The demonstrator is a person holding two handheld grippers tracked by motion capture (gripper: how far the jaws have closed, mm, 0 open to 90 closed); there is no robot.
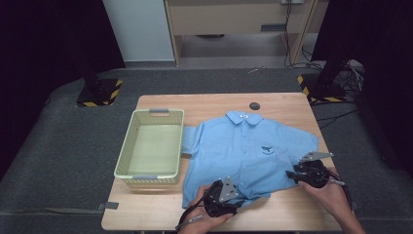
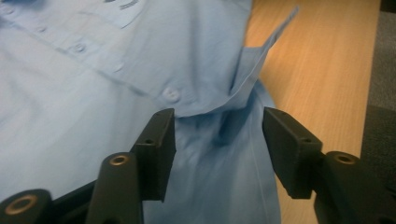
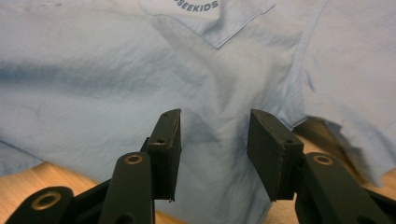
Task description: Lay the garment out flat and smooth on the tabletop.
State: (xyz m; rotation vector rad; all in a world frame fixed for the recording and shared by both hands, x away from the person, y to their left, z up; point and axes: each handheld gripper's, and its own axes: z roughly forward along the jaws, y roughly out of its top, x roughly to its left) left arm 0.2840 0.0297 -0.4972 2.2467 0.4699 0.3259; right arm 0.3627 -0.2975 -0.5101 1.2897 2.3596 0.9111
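Note:
A light blue short-sleeved shirt lies flat, front up, on the wooden table, collar at the far side. My left gripper is at the shirt's near hem; in the left gripper view the left gripper stands open astride a raised fold of the shirt hem. My right gripper is at the shirt's right side edge. In the right gripper view the right gripper is open with a ridge of the shirt cloth between the jaws, below the chest pocket.
A pale green plastic basket stands on the table left of the shirt, nothing inside. A small black disc lies near the table's far edge. Dark carpet surrounds the table; stands and cables are beyond it.

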